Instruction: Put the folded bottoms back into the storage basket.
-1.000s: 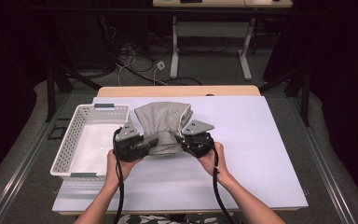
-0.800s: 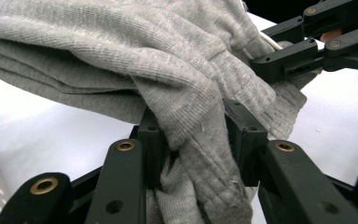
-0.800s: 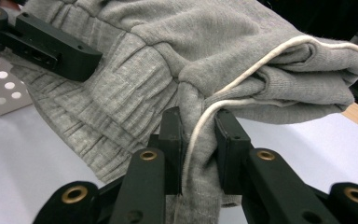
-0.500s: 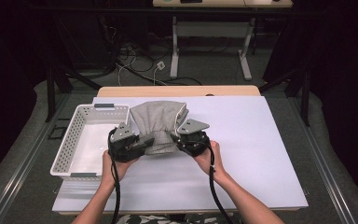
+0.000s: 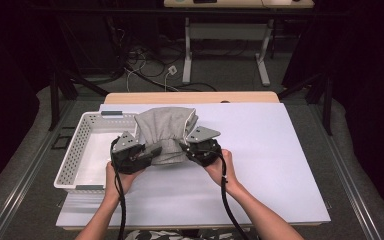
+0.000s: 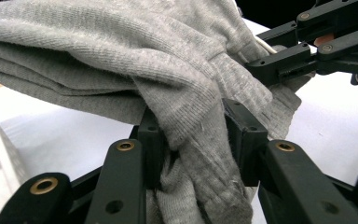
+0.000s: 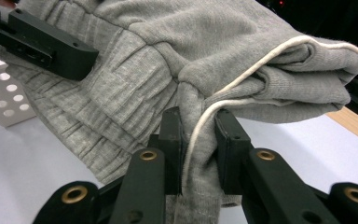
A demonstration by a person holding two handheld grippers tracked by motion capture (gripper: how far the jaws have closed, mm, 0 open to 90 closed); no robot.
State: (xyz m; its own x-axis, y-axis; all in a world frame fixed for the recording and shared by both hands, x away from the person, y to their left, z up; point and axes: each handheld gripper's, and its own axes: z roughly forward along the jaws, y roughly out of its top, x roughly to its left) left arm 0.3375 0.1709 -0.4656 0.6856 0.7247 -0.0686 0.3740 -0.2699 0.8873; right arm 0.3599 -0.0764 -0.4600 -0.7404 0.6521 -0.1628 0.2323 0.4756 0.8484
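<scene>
Grey knit garment (image 5: 166, 131) hangs bunched between my left tongs (image 6: 193, 140) and right tongs (image 7: 199, 140), both clamped on its ribbed edge above the tabletop (image 5: 280, 150). Soft, limp, light; I'd grip the thick hem.

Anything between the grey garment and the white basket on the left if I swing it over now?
Nothing visible does. Both grippers, left and right, grip the grey garment, which already overlaps the white basket's near-side wall.

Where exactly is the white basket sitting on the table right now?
In the high view, the white basket sits at the table's left edge, just left of the left gripper and the folded grey garment that both grippers hold.
</scene>
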